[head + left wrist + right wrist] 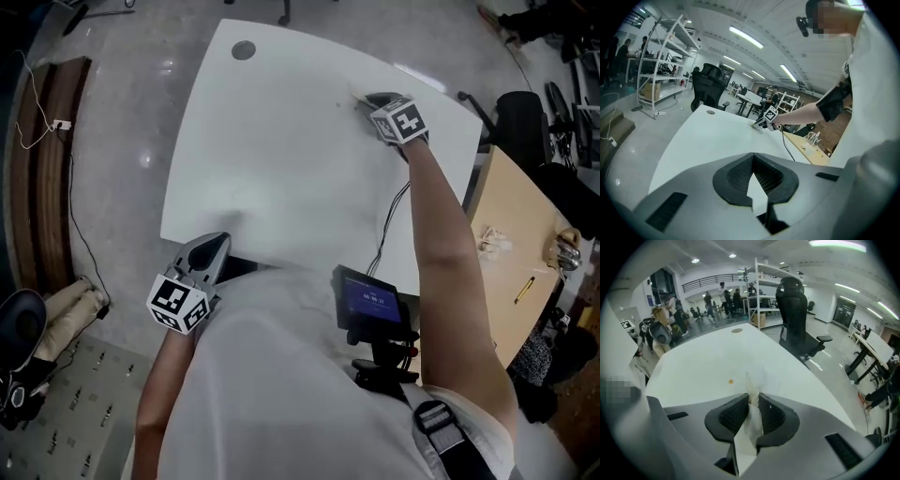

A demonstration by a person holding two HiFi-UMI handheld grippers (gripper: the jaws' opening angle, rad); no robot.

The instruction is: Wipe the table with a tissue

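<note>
Tissue held to the far right part of the white table.

The tissue (753, 420) is clamped between the closed jaws of the right gripper (367, 99). Its free end is spread on the table (281, 169), near a small orange spot (730, 381). The left gripper (214, 246) is seen at the table's near left edge, its jaws brought together with nothing gripped between them.

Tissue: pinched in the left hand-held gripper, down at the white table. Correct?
No. The tissue is pinched in the right hand-held gripper, down at the white table; the right gripper view shows it between the jaws. The left hand-held gripper holds nothing.
</note>
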